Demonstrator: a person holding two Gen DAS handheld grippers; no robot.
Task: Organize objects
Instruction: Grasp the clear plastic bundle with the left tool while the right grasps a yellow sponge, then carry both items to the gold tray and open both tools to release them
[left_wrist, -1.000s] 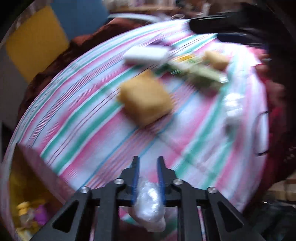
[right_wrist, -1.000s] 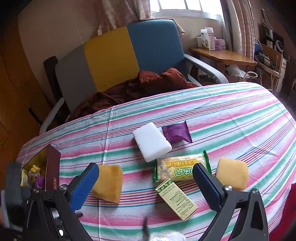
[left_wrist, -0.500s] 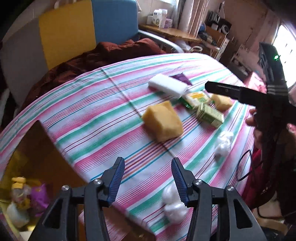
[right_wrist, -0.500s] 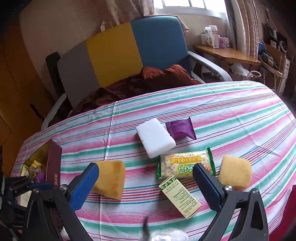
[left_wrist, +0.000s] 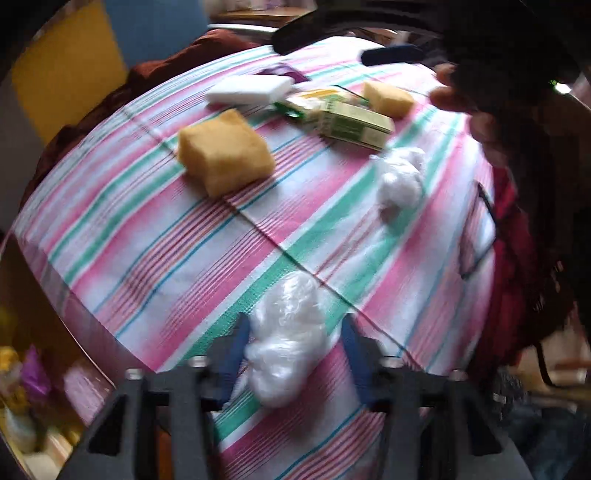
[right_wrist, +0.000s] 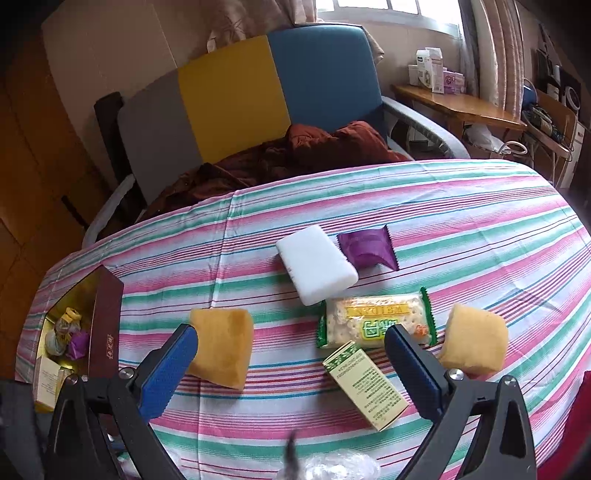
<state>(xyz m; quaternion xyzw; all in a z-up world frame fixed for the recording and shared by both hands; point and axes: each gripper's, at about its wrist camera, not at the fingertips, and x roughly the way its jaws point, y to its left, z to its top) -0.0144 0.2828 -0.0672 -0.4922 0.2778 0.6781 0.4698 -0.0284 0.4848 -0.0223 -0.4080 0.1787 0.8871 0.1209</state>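
Observation:
My left gripper (left_wrist: 295, 336) is open, its jaws on either side of a crumpled clear plastic wad (left_wrist: 288, 336) lying on the striped tablecloth (left_wrist: 147, 229). A second plastic wad (left_wrist: 400, 177) lies further off. My right gripper (right_wrist: 291, 339) is open and empty, held above the table. Below it lie two yellow sponges (right_wrist: 221, 345) (right_wrist: 474, 339), a white block (right_wrist: 316, 269), a purple sachet (right_wrist: 367, 249), a cracker pack (right_wrist: 376, 321) and a small green box (right_wrist: 364, 384). The right gripper shows in the left wrist view (left_wrist: 347, 40).
An open maroon box (right_wrist: 105, 314) with small items inside stands at the table's left edge. A grey, yellow and blue armchair (right_wrist: 236, 96) with a brown blanket is behind the table. A wooden side table (right_wrist: 454, 107) stands at the back right.
The left gripper let go of the plastic wad, opened, swung away towards the box, then came back low over the wad lying on the cloth. The right gripper barely moved.

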